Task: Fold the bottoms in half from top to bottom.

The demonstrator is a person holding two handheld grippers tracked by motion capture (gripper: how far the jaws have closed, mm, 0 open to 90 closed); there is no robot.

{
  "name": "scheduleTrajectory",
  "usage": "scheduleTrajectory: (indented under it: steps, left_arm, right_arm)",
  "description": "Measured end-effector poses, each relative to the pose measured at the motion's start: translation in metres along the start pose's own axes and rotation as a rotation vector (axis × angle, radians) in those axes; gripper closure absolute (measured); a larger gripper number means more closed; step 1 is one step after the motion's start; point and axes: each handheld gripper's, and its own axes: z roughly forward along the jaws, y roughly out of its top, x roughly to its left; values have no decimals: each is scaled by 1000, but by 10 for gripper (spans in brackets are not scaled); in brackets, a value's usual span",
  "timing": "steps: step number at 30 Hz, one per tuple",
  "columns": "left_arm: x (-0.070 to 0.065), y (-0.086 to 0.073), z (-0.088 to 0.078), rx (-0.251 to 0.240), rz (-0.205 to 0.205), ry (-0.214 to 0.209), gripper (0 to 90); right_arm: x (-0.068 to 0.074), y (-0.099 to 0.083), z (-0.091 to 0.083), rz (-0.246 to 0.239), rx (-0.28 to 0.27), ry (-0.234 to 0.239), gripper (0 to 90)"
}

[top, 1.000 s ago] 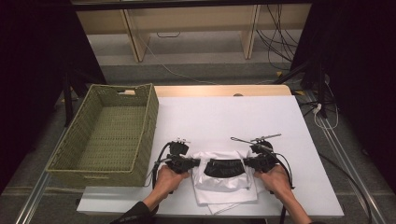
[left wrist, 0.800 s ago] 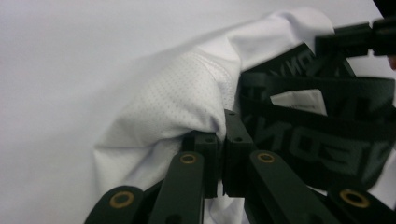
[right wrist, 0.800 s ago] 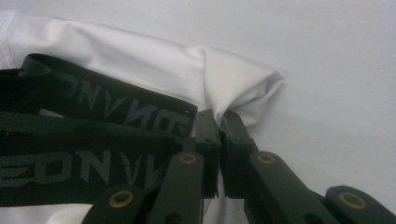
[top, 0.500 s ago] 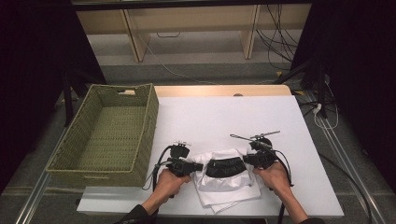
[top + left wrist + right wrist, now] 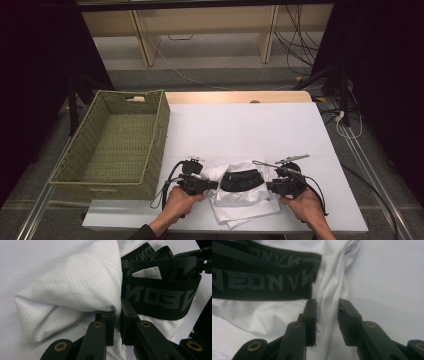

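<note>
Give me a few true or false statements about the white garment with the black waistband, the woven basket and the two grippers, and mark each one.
1. The white garment with the black lettered waistband lies on the white table. True.
2. The green woven basket holds folded clothes. False: nothing is seen inside it.
3. The left gripper has its jaws nearly together, pinching white fabric beside the waistband. True.
4. The right gripper is clamped tight on the waistband. False: its jaws have just been opening and stand apart over white fabric.
5. The basket sits at the right of the garment in the high view. False: it sits at the left.
</note>
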Motion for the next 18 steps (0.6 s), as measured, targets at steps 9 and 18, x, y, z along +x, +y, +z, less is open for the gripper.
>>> scheduleTrajectory:
  steps: [9, 18]
  left_arm:
    - [0, -4, -5, 1, 3, -10, 830]
    - [-6, -13, -10, 13, 34, 3, 738]
  right_arm:
    - [-2, 2, 2, -36, 29, -11, 900]
    - [-23, 8, 2, -25, 29, -30, 895]
